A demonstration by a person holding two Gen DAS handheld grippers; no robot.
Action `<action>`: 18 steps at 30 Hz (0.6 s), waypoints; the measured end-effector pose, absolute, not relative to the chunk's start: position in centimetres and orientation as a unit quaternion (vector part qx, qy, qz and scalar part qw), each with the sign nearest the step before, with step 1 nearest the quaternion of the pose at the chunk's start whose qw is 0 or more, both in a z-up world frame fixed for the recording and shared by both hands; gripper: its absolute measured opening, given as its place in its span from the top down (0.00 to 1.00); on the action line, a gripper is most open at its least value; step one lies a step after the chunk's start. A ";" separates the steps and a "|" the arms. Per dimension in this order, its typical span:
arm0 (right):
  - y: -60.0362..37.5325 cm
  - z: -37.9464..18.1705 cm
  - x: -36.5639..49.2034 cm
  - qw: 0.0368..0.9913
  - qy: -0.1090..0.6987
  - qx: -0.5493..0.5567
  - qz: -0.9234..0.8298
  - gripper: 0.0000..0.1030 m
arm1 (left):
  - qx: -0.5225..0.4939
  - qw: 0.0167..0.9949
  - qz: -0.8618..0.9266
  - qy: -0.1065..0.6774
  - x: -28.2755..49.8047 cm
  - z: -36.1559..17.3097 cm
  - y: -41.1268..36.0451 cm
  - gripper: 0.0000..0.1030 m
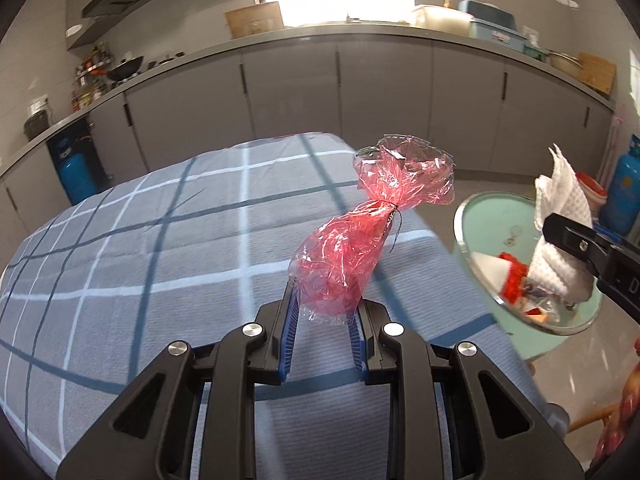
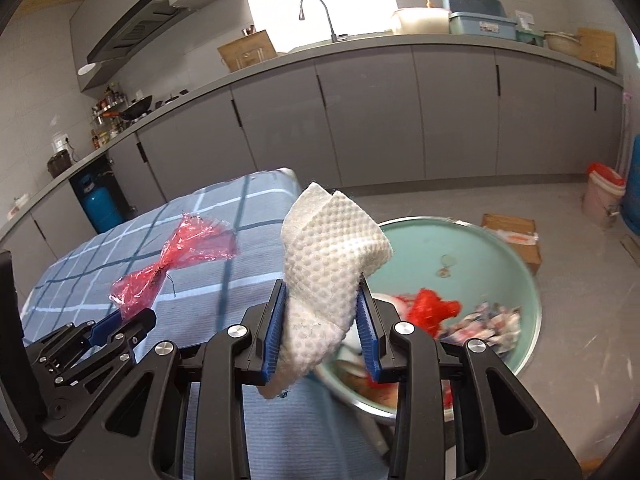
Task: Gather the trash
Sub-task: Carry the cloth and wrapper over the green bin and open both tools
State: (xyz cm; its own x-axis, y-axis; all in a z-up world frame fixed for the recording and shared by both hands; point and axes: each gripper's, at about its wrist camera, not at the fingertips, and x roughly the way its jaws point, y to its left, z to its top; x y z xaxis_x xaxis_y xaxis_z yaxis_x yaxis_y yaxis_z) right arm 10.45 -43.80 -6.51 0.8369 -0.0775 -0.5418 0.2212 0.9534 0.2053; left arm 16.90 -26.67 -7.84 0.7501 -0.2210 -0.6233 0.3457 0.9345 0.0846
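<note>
1. Wrapper [image 1: 370, 224], red and crinkly, is clamped at its bottom end in your left claw [image 1: 326, 320] and stands up over the checked tablecloth [image 1: 120, 248]. From the left wrist, you look mid-carry; the green bin [image 1: 492, 224] sits off to the right, past the table edge.
2. From the right wrist, your right claw [image 2: 322, 320] is clamped on a white paper towel [image 2: 332, 264], near the bin rim [image 2: 532, 300]. Next, bring each claw above the bin before letting go.
</note>
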 end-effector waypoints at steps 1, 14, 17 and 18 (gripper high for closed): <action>-44.2 -6.4 10.4 0.950 0.274 0.126 -0.083 0.67 | 0.102 0.930 -0.158 0.317 16.8 -7.7 -27.4 0.77; -52.4 -10.0 9.4 0.922 0.281 0.197 -0.182 0.66 | 0.146 0.903 -0.211 0.343 17.9 -8.5 -35.8 0.76; -52.8 -10.5 9.4 0.919 0.282 0.204 -0.183 0.66 | 0.154 0.898 -0.218 0.350 18.4 -9.0 -37.3 0.76; -52.9 -10.6 9.5 0.919 0.283 0.204 -0.183 0.66 | 0.159 0.894 -0.222 0.354 18.6 -9.2 -38.0 0.76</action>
State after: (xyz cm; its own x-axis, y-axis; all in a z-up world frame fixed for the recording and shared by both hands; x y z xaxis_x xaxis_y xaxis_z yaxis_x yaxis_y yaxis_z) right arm 9.54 -52.93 -10.58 0.7729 -0.2207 -0.5949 0.4512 0.8504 0.2706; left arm 18.58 -38.03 -9.21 0.6502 -0.2854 -0.7041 0.5105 0.8505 0.1267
